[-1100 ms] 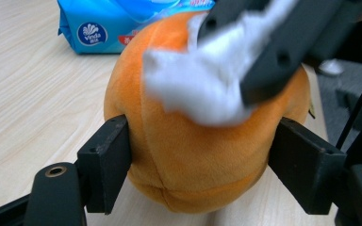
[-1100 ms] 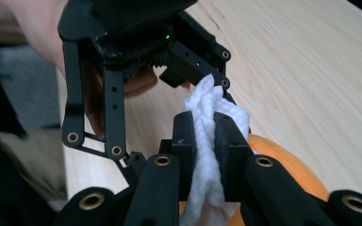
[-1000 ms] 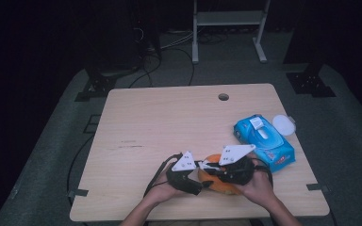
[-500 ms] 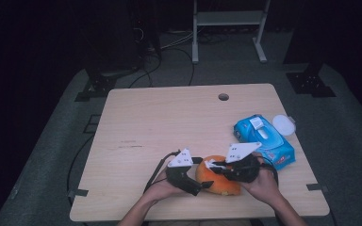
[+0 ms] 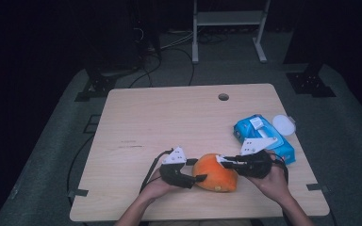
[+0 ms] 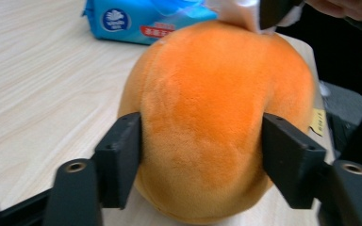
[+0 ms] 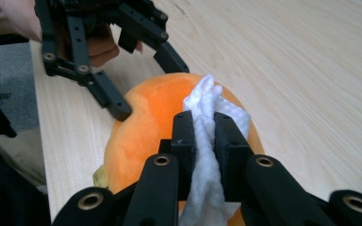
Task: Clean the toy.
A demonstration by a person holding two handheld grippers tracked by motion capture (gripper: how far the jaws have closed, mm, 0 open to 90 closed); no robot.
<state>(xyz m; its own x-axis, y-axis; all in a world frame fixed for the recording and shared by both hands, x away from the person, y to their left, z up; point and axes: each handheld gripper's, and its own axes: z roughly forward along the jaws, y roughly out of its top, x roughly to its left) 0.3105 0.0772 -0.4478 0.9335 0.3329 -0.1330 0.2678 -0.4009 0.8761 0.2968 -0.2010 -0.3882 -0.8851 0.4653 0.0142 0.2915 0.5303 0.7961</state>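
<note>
Here, at the near edge of the table (image 5: 136,122), around six o'clock in the high view, an orange plush toy (image 5: 215,173) lies between the two grippers. The left gripper (image 5: 199,178) comes at it from nine o'clock; its jaws have just been closing and now press both flanks of the toy (image 6: 202,122), denting the pile slightly. The right gripper (image 5: 220,160) reaches in from three o'clock, its jaws clamped on a white wipe (image 7: 207,141) whose crumpled end rests on the toy's top.

The toy looks light, soft and squashy, not slippery; it should yield under a pinch, so a hold across its widest part seems safest.

Farther off, at two o'clock, lie a blue wipe packet (image 5: 263,137) and a white round lid (image 5: 283,125).

The right gripper view reveals the wipe pinched between the pads. The left gripper view shows the contact on the flanks.
</note>
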